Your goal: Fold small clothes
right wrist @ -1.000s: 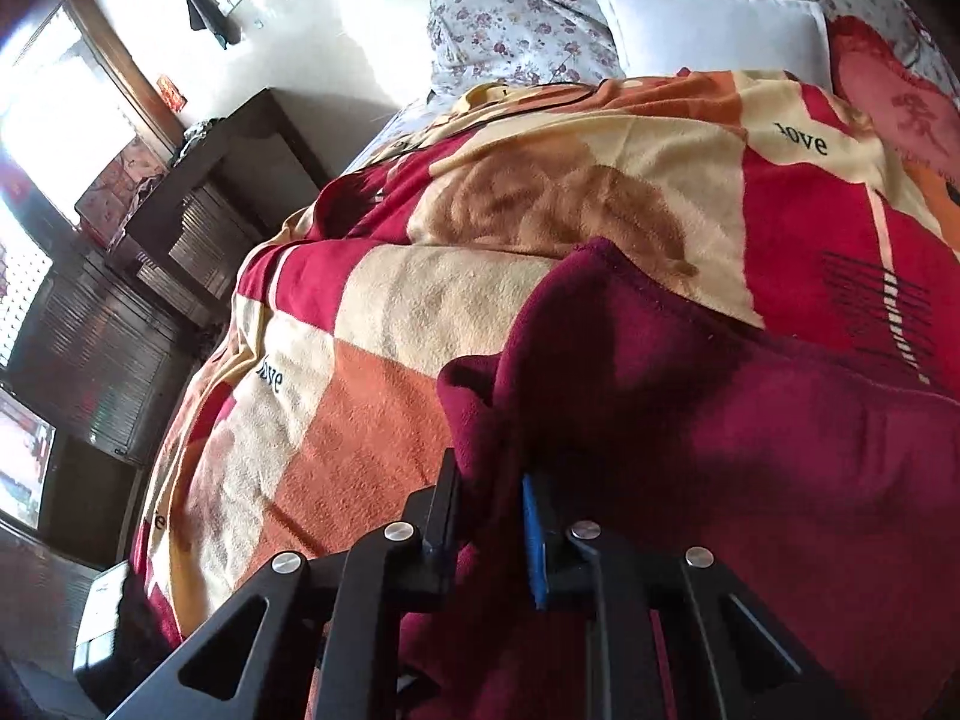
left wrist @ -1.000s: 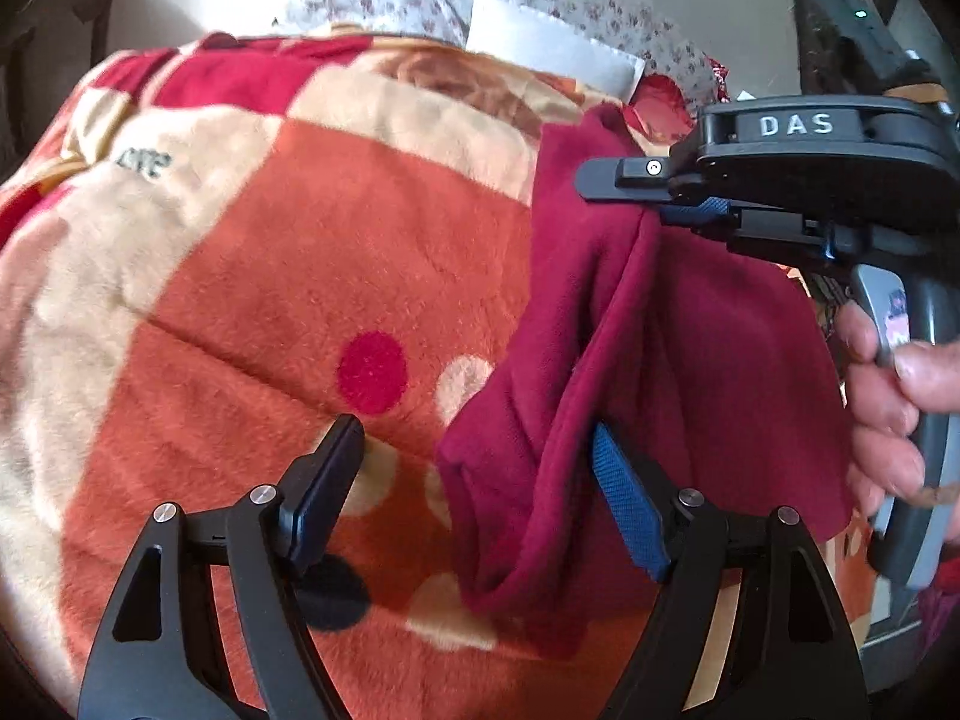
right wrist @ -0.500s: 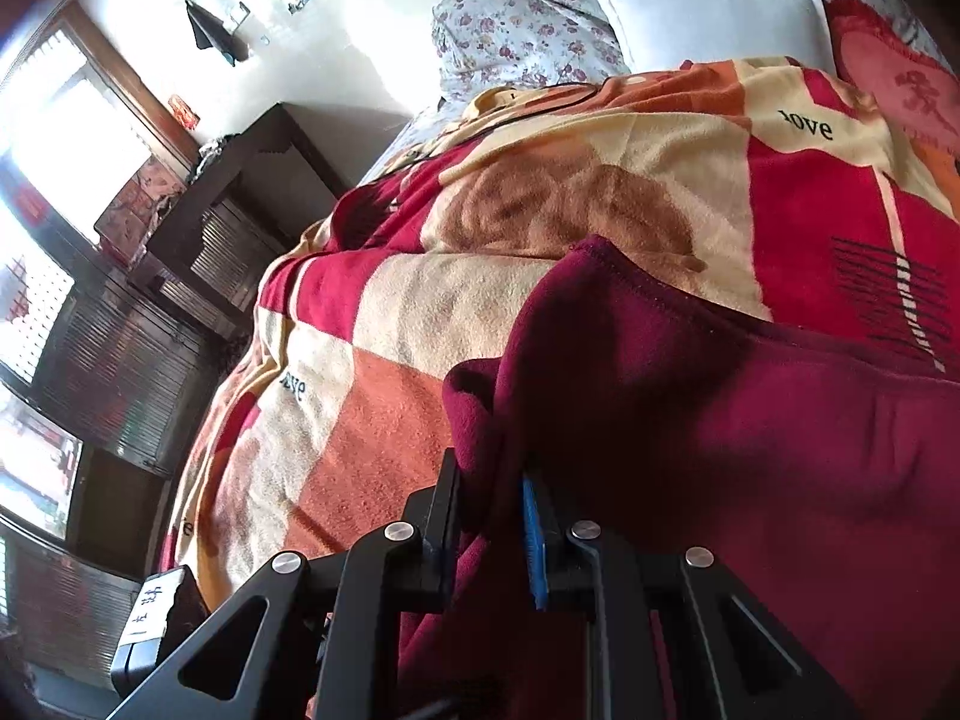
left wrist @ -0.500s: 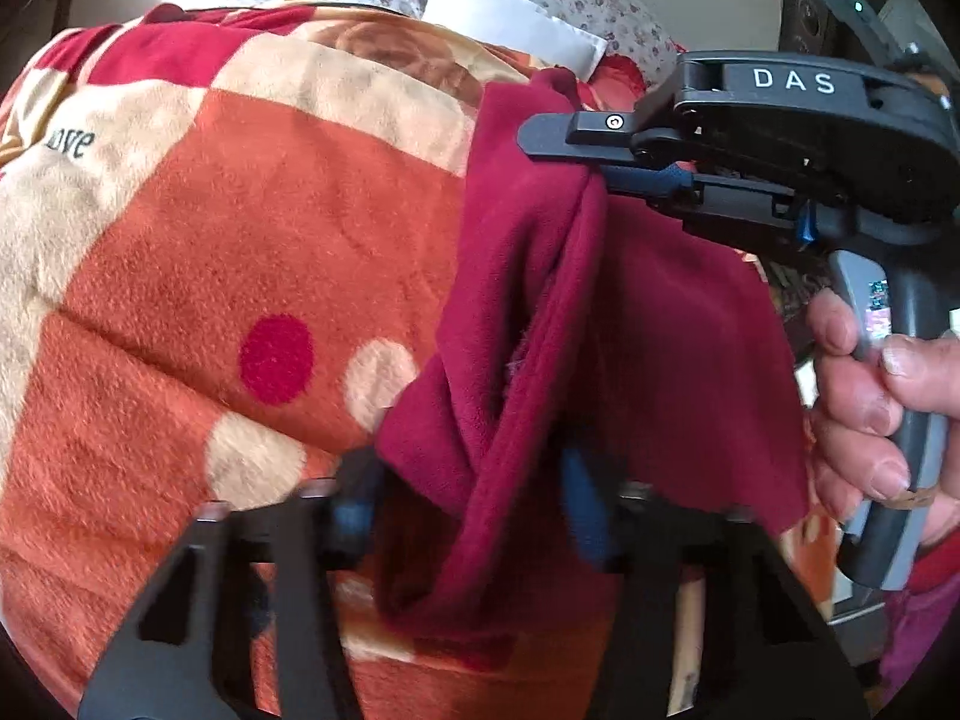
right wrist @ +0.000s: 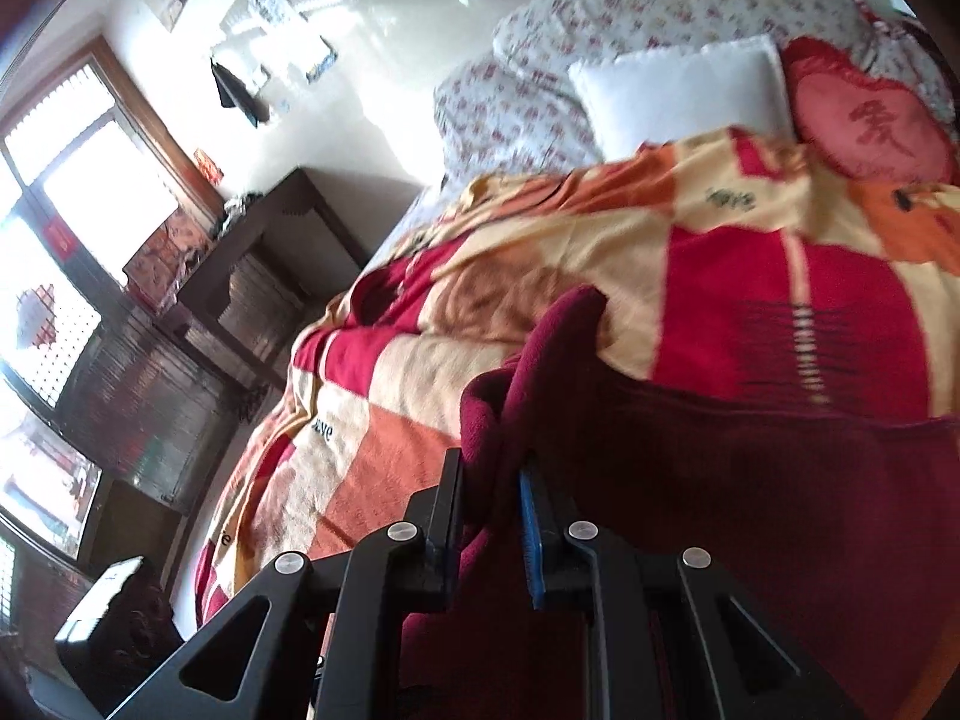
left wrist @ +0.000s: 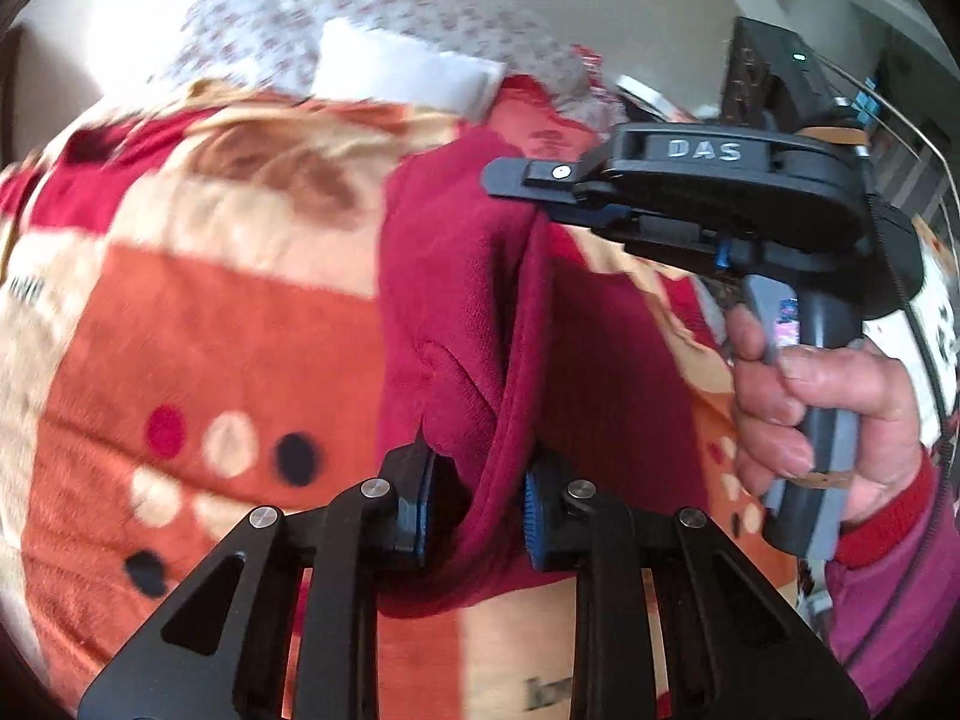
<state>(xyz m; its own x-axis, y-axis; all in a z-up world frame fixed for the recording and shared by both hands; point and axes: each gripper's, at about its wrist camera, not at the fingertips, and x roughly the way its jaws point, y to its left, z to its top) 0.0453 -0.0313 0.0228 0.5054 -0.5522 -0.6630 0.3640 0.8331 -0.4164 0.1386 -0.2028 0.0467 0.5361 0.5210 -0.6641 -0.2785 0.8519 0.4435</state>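
Observation:
A dark red fleece garment (left wrist: 468,312) hangs bunched between both grippers above the bed. My left gripper (left wrist: 477,510) is shut on its lower fold at the bottom of the left wrist view. My right gripper (left wrist: 540,204) shows there at upper right, held by a hand, shut on the garment's upper edge. In the right wrist view my right gripper (right wrist: 489,516) pinches the same garment (right wrist: 750,492), which fills the lower right and hides the bed under it.
The bed is covered by an orange, red and cream patterned blanket (left wrist: 198,300). A white pillow (right wrist: 678,90), floral bedding (right wrist: 528,96) and a red heart cushion (right wrist: 870,120) lie at its head. Dark wooden furniture (right wrist: 252,276) and windows stand along the left wall.
My left gripper went from open beside the garment to shut on its lower fold. Both grippers have lifted the garment, and the right wrist view has tilted up toward the pillows.

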